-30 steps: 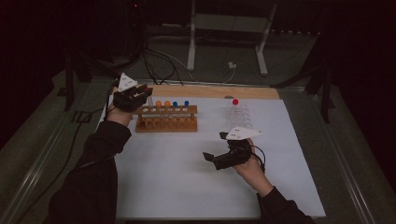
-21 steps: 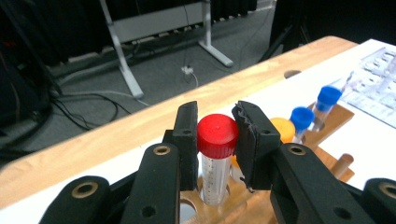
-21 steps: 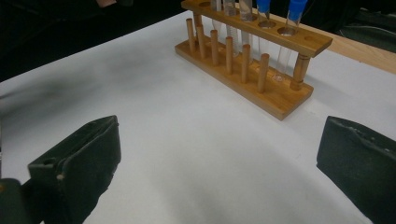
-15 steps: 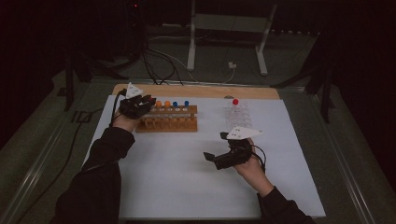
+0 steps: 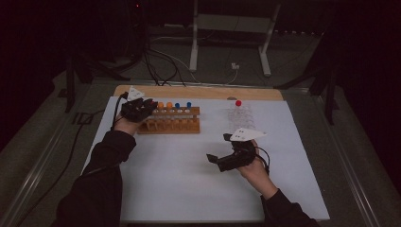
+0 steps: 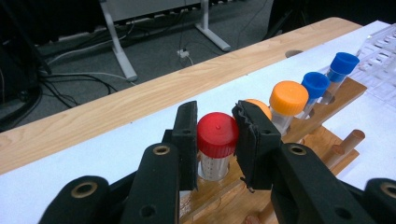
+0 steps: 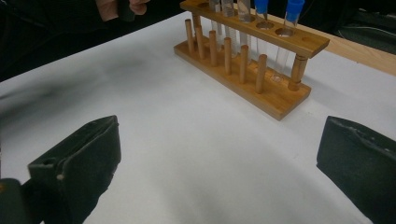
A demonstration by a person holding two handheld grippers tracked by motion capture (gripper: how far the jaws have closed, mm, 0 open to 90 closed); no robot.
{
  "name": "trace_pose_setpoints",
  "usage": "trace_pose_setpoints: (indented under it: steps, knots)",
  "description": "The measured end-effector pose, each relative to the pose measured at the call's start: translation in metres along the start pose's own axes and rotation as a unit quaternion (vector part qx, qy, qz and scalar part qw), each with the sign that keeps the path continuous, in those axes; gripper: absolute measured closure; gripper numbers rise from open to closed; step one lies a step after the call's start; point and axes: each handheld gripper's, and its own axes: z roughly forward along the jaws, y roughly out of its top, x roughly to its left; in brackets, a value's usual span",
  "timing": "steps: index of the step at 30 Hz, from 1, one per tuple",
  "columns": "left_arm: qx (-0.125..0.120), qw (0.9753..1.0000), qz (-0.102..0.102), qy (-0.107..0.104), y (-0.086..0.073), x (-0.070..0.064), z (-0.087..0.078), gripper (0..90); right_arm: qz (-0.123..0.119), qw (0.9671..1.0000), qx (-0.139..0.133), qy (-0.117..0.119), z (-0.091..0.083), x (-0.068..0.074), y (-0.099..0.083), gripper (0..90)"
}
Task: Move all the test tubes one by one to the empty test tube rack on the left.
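- Wooden rack (image 5: 170,120): the landmark. It stands on the white sheet (image 5: 189,189), with the wooden board (image 6: 116,112) just behind it.
- Red-capped tube (image 6: 217,144): seated upright in the rack's end hole, at the end nearest the left hand. Along the same row stand two orange-capped tubes (image 6: 289,100) and then two blue-capped tubes (image 6: 343,65).
- Left gripper (image 6: 215,140): its jaws bracket the red cap, one on each side. A thin gap seems to remain at each pad, so it reads as nearly closed but not yet pinching.
- Right gripper (image 5: 226,160): it rests on the sheet in front of the rack, well apart from it. Its jaws are spread wide with nothing between them.
- Clear plastic rack (image 5: 240,116): it lies beside the far end of the wooden rack and bears one red-capped tube (image 5: 238,103).
- Step in hand, as judged: grasping the red-capped tube for a lift.
- Technique: close squarely on the cap or just beneath it, and keep the jaws clear of the neighbouring orange cap.
- Technique: draw straight up along the hole's axis, since a tilted pull could bind the tube or rock the rack.
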Motion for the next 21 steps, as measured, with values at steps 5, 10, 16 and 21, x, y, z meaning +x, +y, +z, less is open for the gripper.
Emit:
trace_pose_setpoints:
  steps: [5, 10, 16, 21]
  knots:
    - [0.003, 1.0, 0.0, 0.002, 0.0, 0.0, -0.003, 61.8, 0.0, 1.0, -0.001, -0.002, -0.001, 0.0, 0.001, 0.0]
    - [-0.001, 0.9999, -0.006, -0.012, 0.0, 0.0, -0.016, 45.6, 0.0, 1.0, -0.006, -0.007, -0.003, -0.002, 0.001, 0.0]
    - [0.001, 0.999, -0.005, -0.043, -0.004, -0.004, -0.035, 28.4, 0.002, 0.9997, -0.016, -0.02, -0.009, -0.008, 0.005, 0.0]
    - [0.011, 0.9974, 0.006, -0.071, -0.013, -0.016, -0.052, 10.4, 0.002, 0.9992, -0.024, -0.033, -0.014, -0.018, 0.009, 0.0]
